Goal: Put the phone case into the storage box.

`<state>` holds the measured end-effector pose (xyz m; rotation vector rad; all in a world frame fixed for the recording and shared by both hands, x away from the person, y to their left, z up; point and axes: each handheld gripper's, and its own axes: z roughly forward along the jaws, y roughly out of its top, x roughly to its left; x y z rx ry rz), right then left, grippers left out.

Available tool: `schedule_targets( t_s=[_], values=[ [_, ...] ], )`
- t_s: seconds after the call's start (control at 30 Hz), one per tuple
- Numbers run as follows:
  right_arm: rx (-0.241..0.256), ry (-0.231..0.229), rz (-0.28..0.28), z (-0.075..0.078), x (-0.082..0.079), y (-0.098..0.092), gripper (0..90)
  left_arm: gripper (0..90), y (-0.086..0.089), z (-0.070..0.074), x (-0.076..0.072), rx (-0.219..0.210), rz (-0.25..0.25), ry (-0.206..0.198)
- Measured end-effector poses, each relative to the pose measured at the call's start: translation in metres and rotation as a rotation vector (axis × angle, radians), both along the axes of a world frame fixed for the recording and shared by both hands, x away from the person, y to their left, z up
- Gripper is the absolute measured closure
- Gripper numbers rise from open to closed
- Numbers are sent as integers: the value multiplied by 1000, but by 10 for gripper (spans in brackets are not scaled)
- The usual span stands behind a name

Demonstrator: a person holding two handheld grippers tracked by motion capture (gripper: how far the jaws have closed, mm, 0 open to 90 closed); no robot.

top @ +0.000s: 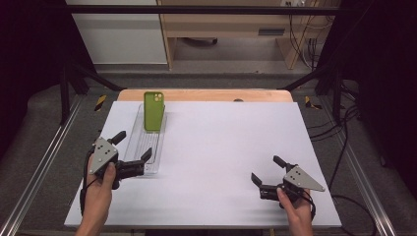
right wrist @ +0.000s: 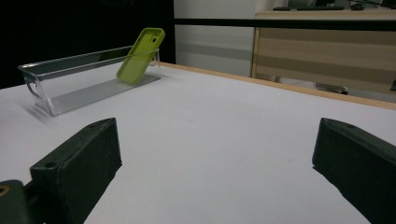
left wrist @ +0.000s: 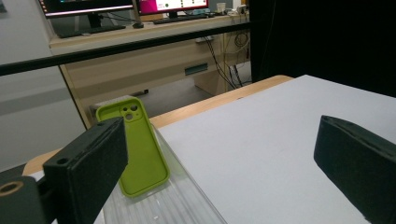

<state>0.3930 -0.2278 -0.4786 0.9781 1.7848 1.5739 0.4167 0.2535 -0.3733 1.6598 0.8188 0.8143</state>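
Left gripper (top: 133, 145) and right gripper (top: 266, 170), fingers wide; green phone case (top: 154, 111) leans in clear tray (top: 147, 166).

We are holding our right gripper (right wrist: 217, 172) low over the white table (right wrist: 224, 140) with its jaws standing wide apart and empty, and we are looking across at a green phone case (right wrist: 140, 55) leaning tilted against the far end wall of a clear tray (right wrist: 70, 81).

The high view looked down and forward over the whole table (top: 221, 162). Each gripper view sat low near the tabletop, and all three shared the green case (top: 154, 111) in the tray (top: 139, 142).
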Motion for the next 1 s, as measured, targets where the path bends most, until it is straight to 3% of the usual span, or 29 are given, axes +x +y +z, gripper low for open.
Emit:
schedule_targets(
  t_s=[0.33, 0.9, 1.0],
  values=[
    [0, 1, -2, 0, 0, -1, 15, 24, 16, -6, -3, -40, 31, -8],
    [4, 4, 1, 0, 0, -1, 14, 24, 32, -21, -9, -59, 54, 11],
    [25, 6, 14, 0, 0, -2, 10, 24, 35, -23, -10, -85, 52, 17]
  ],
)
